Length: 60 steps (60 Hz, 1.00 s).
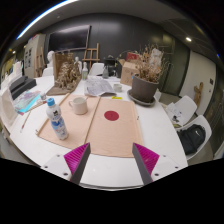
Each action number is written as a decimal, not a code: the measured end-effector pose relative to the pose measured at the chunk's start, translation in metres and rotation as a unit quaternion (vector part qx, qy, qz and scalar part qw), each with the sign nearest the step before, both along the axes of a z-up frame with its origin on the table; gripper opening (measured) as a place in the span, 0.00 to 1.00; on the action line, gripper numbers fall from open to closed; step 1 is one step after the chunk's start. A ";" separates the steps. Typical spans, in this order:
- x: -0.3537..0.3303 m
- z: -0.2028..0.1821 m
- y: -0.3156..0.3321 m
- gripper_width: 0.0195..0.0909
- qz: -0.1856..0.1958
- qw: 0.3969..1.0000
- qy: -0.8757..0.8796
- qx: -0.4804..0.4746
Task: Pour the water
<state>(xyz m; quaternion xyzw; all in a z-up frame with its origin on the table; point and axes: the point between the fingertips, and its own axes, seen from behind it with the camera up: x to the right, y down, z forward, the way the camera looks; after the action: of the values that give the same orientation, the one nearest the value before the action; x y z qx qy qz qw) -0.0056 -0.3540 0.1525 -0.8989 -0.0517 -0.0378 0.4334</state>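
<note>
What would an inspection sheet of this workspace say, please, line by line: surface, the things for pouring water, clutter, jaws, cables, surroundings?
Surface: round white table with two tan rectangular mats side by side; one mat bears a red round spot.
Job's things: clear plastic water bottle with blue label stands on the left mat; white cup stands beyond it.
Clutter: potted plant with dry twigs, papers and small items at the far side of the table.
Grippers: the gripper has its jaws open, holding nothing, short of both bottle and cup.
Cables: nothing seen.
Surroundings: white chairs around the table, dark wall, wooden easel behind.
</note>
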 end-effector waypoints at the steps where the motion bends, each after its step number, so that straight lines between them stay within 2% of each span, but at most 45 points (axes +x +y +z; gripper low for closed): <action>1: -0.002 -0.001 0.000 0.93 0.002 1.000 0.001 -0.001; 8: -0.035 -0.013 -0.001 0.93 0.015 1.000 0.015 -0.006; 13: -0.091 -0.035 0.005 0.93 0.020 0.999 0.031 -0.008; 27: -0.200 -0.061 0.031 0.93 0.043 0.997 0.054 0.031; 42: -0.236 -0.093 0.107 0.91 -0.004 0.994 0.063 0.084; 47: -0.234 -0.104 0.125 0.82 -0.015 0.994 0.053 0.093; 50: -0.233 -0.108 0.132 0.70 -0.018 0.993 0.052 0.100; 55: -0.239 -0.111 0.139 0.45 -0.014 0.992 0.063 0.108; 60: -0.237 -0.108 0.140 0.43 -0.012 0.992 0.051 0.114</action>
<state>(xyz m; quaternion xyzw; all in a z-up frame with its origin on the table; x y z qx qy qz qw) -0.2430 -0.2144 0.0442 -0.8449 -0.0137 -0.0032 0.5348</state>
